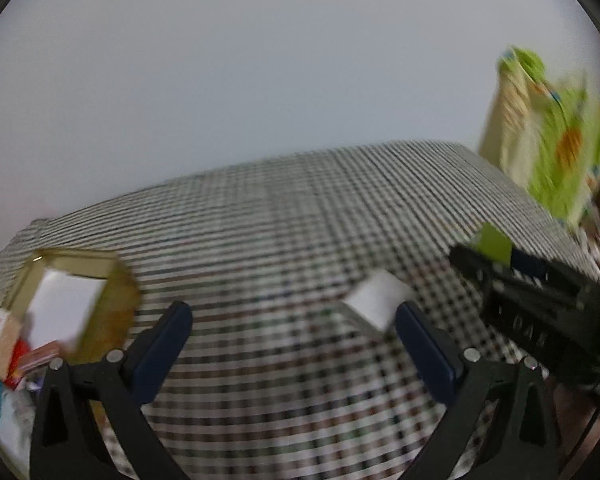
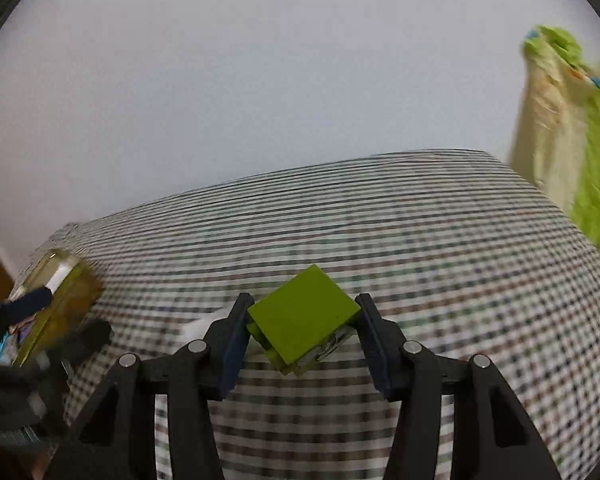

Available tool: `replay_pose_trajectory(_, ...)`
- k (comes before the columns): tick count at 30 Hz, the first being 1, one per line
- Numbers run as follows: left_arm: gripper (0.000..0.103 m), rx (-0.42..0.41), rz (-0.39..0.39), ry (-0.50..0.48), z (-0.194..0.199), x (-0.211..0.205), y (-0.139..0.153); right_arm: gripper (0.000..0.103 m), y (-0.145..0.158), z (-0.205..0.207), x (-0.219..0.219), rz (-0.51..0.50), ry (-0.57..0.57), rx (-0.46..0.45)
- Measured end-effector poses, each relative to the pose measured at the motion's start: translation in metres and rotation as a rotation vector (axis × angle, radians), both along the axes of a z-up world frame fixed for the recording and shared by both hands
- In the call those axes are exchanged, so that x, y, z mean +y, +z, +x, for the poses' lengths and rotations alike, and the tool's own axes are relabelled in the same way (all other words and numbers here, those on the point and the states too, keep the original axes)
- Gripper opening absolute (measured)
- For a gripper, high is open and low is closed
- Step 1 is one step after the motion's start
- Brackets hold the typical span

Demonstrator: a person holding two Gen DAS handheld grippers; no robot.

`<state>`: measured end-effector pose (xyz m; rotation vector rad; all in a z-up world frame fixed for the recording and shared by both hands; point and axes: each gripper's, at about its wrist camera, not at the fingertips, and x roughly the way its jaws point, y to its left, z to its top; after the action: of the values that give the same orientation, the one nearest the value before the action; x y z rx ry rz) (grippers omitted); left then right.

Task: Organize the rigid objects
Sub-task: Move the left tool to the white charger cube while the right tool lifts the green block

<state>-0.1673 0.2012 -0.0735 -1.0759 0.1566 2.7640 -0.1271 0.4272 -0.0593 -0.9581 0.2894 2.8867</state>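
My right gripper (image 2: pixel 302 322) is shut on a lime-green box (image 2: pixel 304 320) and holds it above the checked tablecloth (image 2: pixel 420 248); it also shows in the left wrist view (image 1: pixel 494 242). My left gripper (image 1: pixel 294 330) is open and empty above the cloth. A small white box (image 1: pixel 378 300) lies on the cloth just beyond its right finger, and shows in the right wrist view (image 2: pixel 200 324). A yellow open container (image 1: pixel 80 300) at the left holds a white box and other items.
A green and cream patterned bag (image 1: pixel 548 136) stands at the far right of the table. Colourful packets (image 1: pixel 4 360) lie by the container at the left edge. A plain pale wall is behind the table.
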Motion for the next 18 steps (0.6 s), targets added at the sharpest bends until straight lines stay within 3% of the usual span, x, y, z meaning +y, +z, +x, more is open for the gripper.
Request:
replay_pose_trajectory(5,0.103,-0.02,-0.019,-0.059,-0.01,0.027,-0.009,0.054,0.0,0.002,0.018,0.016,-0.049,-0.006)
replay_pose_trajectory(13,0.103,-0.072,-0.04,-0.076,-0.028,0.039,-0.026,0.054,0.002,0.011,0.035,-0.022,-0.057,0.0)
replay_pose_trajectory(18,0.094,-0.113,-0.01,-0.112,-0.035,0.041,-0.031,0.054,-0.004,0.007,0.023,-0.022,-0.059,-0.004)
